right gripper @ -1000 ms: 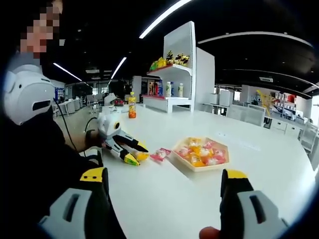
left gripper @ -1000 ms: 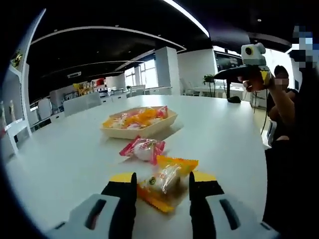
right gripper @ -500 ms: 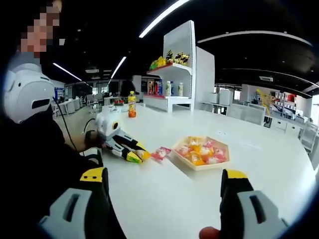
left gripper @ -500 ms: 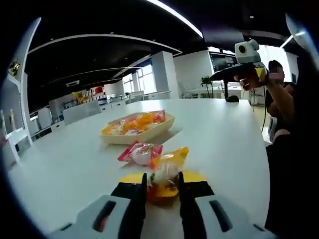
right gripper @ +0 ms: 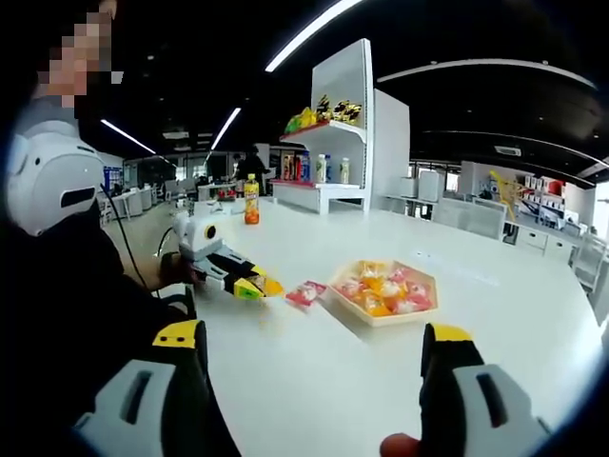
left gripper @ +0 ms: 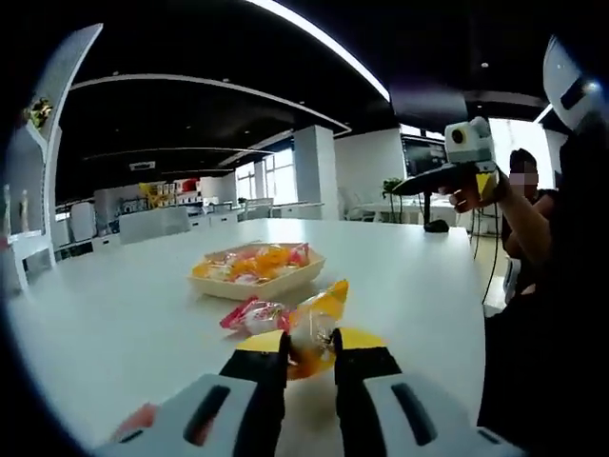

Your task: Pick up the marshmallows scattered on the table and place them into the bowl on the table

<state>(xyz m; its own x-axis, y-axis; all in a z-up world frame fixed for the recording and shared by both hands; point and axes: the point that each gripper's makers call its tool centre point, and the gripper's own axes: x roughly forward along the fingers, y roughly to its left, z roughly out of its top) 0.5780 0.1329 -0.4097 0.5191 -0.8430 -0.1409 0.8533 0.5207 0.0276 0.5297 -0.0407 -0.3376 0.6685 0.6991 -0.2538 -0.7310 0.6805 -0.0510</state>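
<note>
Left tool (left gripper: 309, 354) has its jaws drawn narrow on an orange-wrapped sweet (left gripper: 319, 324), and in the right gripper view I see that tool (right gripper: 255, 285) carrying it just clear of the table (right gripper: 314, 381). Right tool (right gripper: 314, 367) hangs wide with nothing between its jaws, well back from the bowl (right gripper: 385, 294).

My worry is the grip: the jaws seem to pinch mostly wrapper, so the sweet could slip out on the way to the bowl and land short. A low carry could also clip the pink sweet (left gripper: 255, 316) lying on the table between my left tool and the bowl, knocking it further off. Coming in too low at the rim could shove the bowl (left gripper: 257, 271) itself.

Bowl holds a heap of wrapped sweets in orange, yellow and pink; I cannot count them.
</note>
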